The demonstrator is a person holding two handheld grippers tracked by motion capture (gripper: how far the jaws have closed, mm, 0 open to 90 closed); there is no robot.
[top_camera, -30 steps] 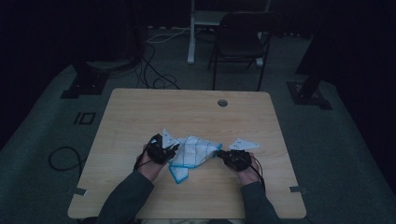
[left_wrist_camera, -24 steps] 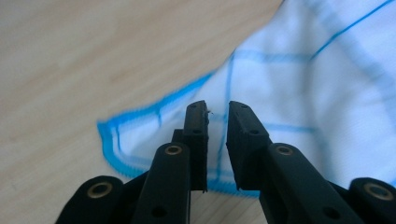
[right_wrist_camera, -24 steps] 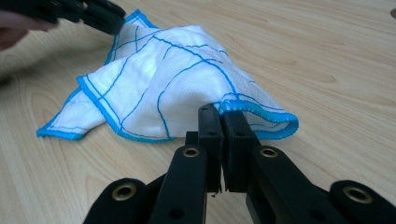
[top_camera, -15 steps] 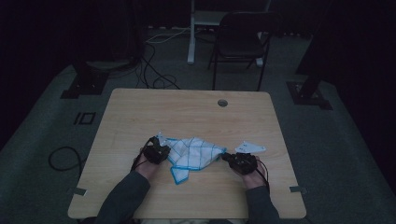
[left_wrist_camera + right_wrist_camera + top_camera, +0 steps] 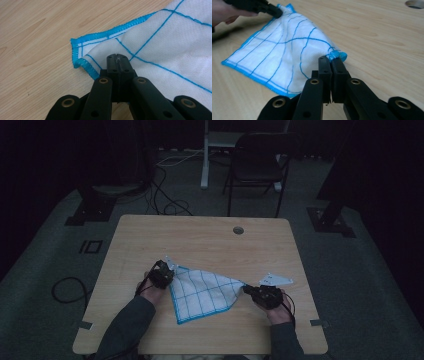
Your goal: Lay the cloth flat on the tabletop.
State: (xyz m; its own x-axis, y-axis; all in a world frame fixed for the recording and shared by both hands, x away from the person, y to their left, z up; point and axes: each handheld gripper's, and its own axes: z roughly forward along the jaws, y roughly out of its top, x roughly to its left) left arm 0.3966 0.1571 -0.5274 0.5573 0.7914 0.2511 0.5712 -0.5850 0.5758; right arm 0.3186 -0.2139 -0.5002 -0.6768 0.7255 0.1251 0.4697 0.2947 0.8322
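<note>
A white cloth (image 5: 200,290) with a blue grid and blue hem lies spread on the wooden table (image 5: 210,240), pulled taut between both hands. My left gripper (image 5: 169,279) sits at its left corner. In the left gripper view its jaws (image 5: 117,57) have just been closing and now pinch a fold of the cloth (image 5: 162,45) just inside the hemmed corner. My right gripper (image 5: 246,289) holds the right corner. In the right gripper view it (image 5: 331,60) is shut on the bunched hem of the cloth (image 5: 279,52), with the left gripper (image 5: 274,11) at the far corner.
A round cable hole (image 5: 238,230) is in the table's far side. A dark chair (image 5: 257,162) stands beyond the table. Cables (image 5: 165,200) lie on the floor to the far left. The table's near edge runs just below the cloth.
The cloth was bunched between the hands and now lies stretched out flat. The left gripper has come down onto the left corner and shut; the right gripper has drawn its corner to the right.
</note>
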